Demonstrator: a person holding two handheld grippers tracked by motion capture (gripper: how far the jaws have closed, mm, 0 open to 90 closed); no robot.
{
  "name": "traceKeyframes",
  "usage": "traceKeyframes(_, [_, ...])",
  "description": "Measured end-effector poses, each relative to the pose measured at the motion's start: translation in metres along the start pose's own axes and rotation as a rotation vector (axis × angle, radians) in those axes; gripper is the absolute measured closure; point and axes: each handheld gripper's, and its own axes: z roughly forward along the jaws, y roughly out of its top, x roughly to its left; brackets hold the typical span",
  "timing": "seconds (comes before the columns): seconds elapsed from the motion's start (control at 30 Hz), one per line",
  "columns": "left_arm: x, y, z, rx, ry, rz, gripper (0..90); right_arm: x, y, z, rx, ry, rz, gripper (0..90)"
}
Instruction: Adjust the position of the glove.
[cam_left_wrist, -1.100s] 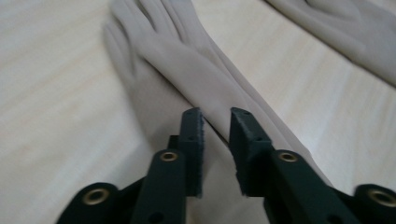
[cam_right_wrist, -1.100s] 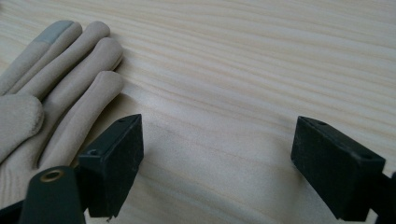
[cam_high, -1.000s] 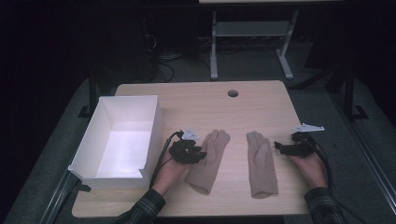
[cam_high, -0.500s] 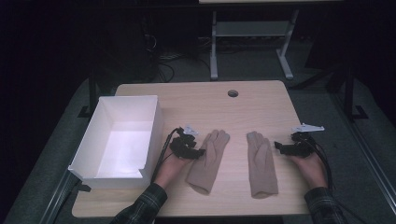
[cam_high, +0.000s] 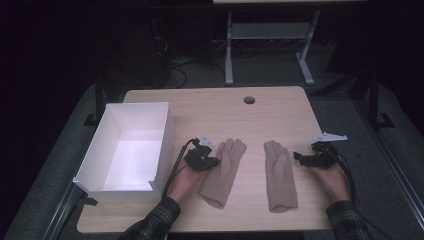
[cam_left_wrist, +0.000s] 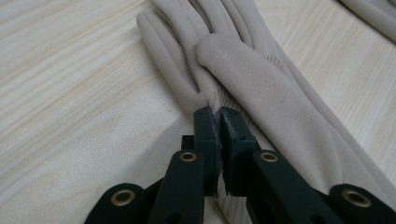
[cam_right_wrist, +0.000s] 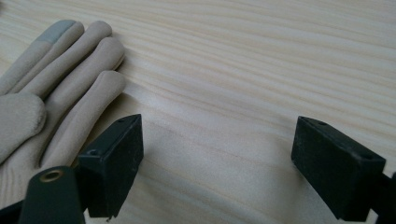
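My left gripper (cam_left_wrist: 218, 116) has its fingers pinched on a fold of the left glove (cam_high: 222, 172), which lies flat on the tabletop (cam_high: 280, 107) beside the white box (cam_high: 127, 147). My right gripper (cam_right_wrist: 217, 163) rests with fingers spread wide, just beside the right glove (cam_high: 280, 175).

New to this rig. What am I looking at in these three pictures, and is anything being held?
No robot here: a person holds a black two-jaw gripper in each hand. The high view looks down on a light wooden table with an open white rectangular box and two beige fabric gloves. The other two pictures come from cameras riding on each gripper, looking along its jaws. The left gripper has its jaws closed, pinching a fold of the left beige glove. The right gripper is open, jaws wide apart over bare wood, beside the right beige glove, holding nothing.
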Motion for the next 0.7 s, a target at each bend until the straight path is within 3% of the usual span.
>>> traceKeyframes(0.17, [0.010,0.000,-0.009,-0.069,-0.097,-0.100,86.6,0.001,-0.001,-0.001,0.001,0.007,-0.006,17.5])
traceKeyframes(0.3, [0.011,0.002,-0.012,-0.083,-0.110,-0.107,86.5,0.001,-0.001,-0.003,0.002,0.012,-0.004,20.9])
traceKeyframes(0.53, [0.011,0.005,-0.016,-0.103,-0.108,-0.091,86.5,0.006,0.000,-0.012,0.025,0.078,-0.008,29.6])
traceKeyframes(0.6, [0.011,0.006,-0.017,-0.106,-0.109,-0.089,86.5,0.009,0.000,-0.018,0.023,0.100,-0.017,35.4])
traceKeyframes(0.63, [0.011,0.006,-0.017,-0.105,-0.110,-0.089,86.5,0.013,0.000,-0.026,0.019,0.140,-0.017,47.1])
traceKeyframes(0.67, [0.011,0.006,-0.017,-0.106,-0.110,-0.088,86.5,0.013,0.000,-0.026,0.019,0.140,-0.017,47.1])
traceKeyframes(0.7, [0.011,0.006,-0.018,-0.108,-0.111,-0.088,86.4,0.015,-0.001,-0.030,0.024,0.162,-0.020,55.0])
